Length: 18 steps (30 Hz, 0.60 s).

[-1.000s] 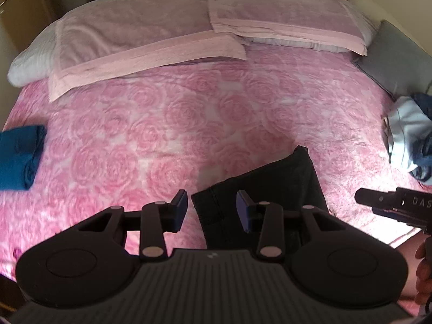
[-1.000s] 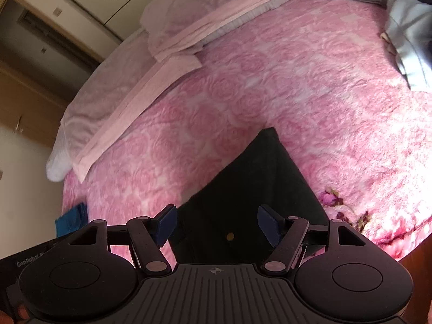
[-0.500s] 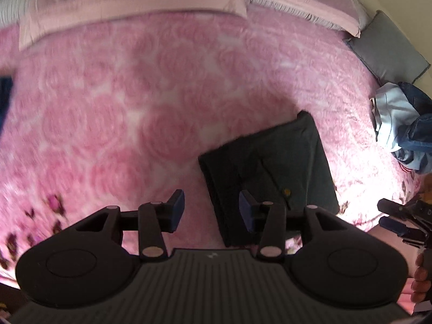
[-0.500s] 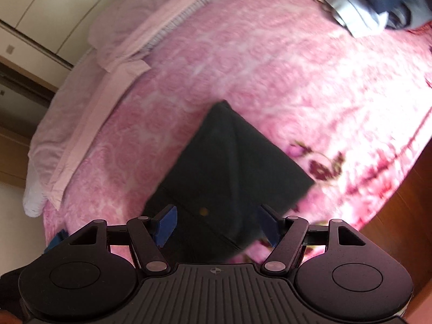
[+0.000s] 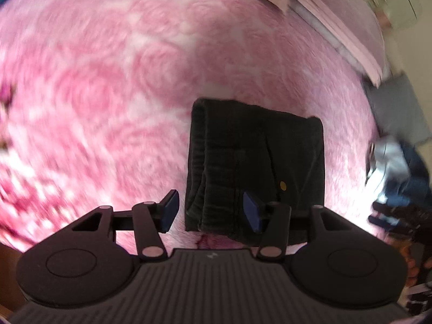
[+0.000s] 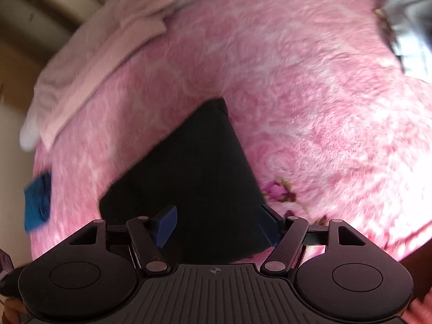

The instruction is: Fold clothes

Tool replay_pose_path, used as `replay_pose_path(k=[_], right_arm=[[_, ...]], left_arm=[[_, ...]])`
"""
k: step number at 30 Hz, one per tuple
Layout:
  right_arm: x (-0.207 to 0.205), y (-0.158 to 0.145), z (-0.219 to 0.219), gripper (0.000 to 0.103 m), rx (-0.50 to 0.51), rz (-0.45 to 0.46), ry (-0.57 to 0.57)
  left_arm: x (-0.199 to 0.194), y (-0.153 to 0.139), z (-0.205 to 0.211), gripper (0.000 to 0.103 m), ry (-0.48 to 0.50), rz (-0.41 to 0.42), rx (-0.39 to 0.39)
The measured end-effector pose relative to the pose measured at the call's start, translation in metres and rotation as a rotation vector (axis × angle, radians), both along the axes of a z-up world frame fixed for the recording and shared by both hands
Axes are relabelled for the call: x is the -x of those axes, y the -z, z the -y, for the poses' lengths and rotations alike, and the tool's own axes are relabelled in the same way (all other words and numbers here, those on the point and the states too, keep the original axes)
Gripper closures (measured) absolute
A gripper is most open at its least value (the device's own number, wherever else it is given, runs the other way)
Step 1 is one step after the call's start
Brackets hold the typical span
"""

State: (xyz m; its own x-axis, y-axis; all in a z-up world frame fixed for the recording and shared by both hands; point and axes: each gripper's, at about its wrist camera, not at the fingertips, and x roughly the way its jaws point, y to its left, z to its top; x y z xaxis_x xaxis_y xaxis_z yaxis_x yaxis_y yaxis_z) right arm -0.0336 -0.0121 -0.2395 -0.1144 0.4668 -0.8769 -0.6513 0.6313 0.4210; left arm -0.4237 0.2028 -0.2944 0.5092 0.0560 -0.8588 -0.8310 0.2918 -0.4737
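1. Black trousers, folded into a compact rectangle, lie on the near part of the pink bed.
2. Left gripper and right gripper, both gaping and empty, have swung closer over it within a second.
3. Far right, an unfolded clothes heap waits; a blue folded piece lies left.

From my right wrist camera I see the right gripper with its jaws spread wide, holding nothing, above the near end of a folded black garment. It lies flat on the pink rose-patterned bedspread. A folded blue cloth sits well apart at the left edge, pale pink pillows beyond, and a light grey-blue garment lies far right.
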Motion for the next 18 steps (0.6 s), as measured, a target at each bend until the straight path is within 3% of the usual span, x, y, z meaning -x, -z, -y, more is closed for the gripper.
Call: replay_pose_path(k=[3,7,15,18], right_arm=[[-0.013,0.028,-0.003,0.033,0.034,-0.028,-0.063],[-0.023,0.064,-0.007,0.02,0.039,-0.09,-0.089],[-0.039,0.114,-0.019,0.019,-0.048,-0.158,-0.114],[-0.045,0.126,-0.023,0.019,-0.075,-0.188,-0.117]], left_arm=[[0.01,0.026,0.003,0.05,-0.084,0.082,0.044],[0.012,0.057,-0.002,0.04,-0.126,0.207,0.083],[0.012,0.121,-0.024,0.038,-0.197,0.398,0.2],[0.008,0.136,-0.028,0.035,-0.21,0.429,0.218]])
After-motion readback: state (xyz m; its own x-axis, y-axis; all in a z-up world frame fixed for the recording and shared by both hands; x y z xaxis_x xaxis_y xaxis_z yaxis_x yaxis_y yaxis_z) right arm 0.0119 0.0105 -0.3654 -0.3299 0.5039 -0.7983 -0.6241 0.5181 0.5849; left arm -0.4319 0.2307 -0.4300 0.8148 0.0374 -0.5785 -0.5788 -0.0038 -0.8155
